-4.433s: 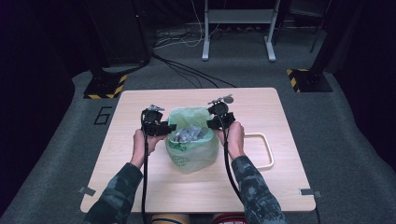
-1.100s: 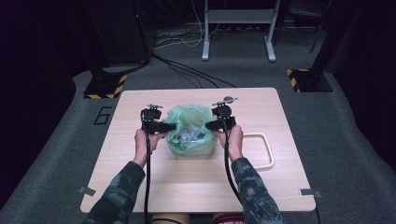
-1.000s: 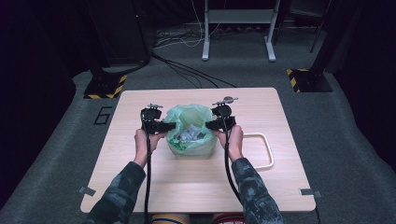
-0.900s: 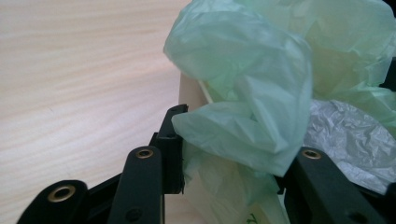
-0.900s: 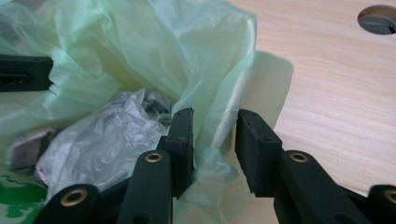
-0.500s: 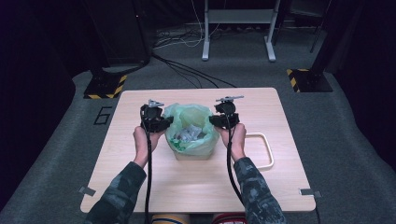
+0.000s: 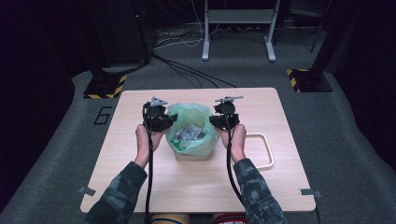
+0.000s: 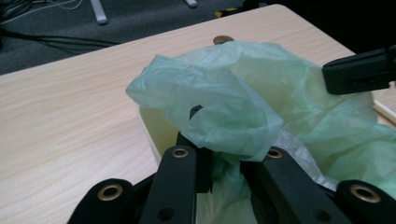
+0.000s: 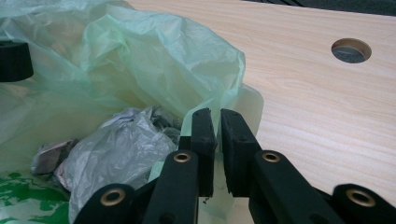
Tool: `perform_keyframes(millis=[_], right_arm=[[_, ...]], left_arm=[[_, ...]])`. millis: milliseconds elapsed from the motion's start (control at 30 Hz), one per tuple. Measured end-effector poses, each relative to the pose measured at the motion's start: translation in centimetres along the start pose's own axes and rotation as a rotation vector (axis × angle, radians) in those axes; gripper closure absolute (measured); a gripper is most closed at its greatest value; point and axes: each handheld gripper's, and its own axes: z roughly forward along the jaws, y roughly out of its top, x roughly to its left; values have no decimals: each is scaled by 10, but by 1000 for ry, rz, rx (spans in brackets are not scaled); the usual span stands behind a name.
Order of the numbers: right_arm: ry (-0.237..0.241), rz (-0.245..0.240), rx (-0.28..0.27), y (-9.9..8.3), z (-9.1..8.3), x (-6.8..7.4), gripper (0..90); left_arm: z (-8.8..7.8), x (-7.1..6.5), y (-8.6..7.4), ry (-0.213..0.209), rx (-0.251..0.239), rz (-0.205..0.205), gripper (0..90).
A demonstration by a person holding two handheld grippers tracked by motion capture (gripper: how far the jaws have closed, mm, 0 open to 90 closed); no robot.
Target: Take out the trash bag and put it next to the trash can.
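Note:
A cream bin point(image 7: 195, 154) lined with a thin green bag point(image 7: 191, 116) stands mid-table. Crumpled grey plastic waste point(image 9: 116, 144) lies inside it. My left gripper point(image 7: 163, 122) is at the bag's left rim; in the left gripper view, my left gripper point(image 8: 229, 135) is shut on a bunched fold of the green bag point(image 8: 224, 98), which hides its jaw tips. My right gripper point(image 7: 220, 120) is at the right rim. In the right gripper view, my right gripper point(image 9: 217, 126) pinches a thin edge of the green bag point(image 9: 154, 60), with its jaws almost touching.
A white rectangular frame point(image 7: 268, 151) lies flat on the table point(image 7: 140, 186), just right of the right hand. A round hole point(image 9: 351, 50) pierces the tabletop beyond the bag. Cables and stand feet are on the floor behind the table.
The green film that hung down over the bin's front has been drawn up, baring the cream wall. Both grippers have shifted slightly away from the person, still holding the rim.

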Motion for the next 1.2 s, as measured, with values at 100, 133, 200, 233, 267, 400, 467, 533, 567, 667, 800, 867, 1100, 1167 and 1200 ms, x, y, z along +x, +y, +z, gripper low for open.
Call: perform_keyframes(millis=[100,133,200,233,267,400,467,533,567,667,800,867,1100,1167,1200], right_arm=[[0,0,0,0,-1,1,845],[-2,-4,0,0,-2,2,845],[0,-4,2,0,-2,2,856],[0,-6,-2,1,-3,2,862],[2,-6,-2,1,-3,2,866],[11,-4,-15,3,-7,0,899],[16,-5,-23,7,-10,2,900],[23,-10,-31,12,-13,4,900],[23,-10,-31,12,-13,4,900],[37,-27,-62,24,-21,12,900],[51,-54,-79,33,-26,22,900],[60,-66,-89,39,-29,29,900],[101,-99,-123,50,-31,49,900],[108,-101,-116,50,-28,52,900],[113,-97,-112,48,-25,52,900]], left_arm=[[-3,-3,4,-12,-10,5,828],[-3,-3,5,-15,-14,4,829],[-3,-4,6,-20,-16,0,829],[-3,-4,6,-21,-13,0,829],[-2,-4,6,-22,-6,3,828],[4,-1,3,-33,27,0,816],[9,0,0,-46,40,-8,809],[9,0,0,-52,41,-10,809],[10,0,-1,-56,41,-13,809],[10,0,0,-56,36,-13,809],[7,0,2,-56,31,-13,809],[6,0,3,-57,24,-16,809],[5,1,3,-61,19,-22,808],[6,1,3,-64,23,-19,807],[7,1,2,-62,30,-17,806]])
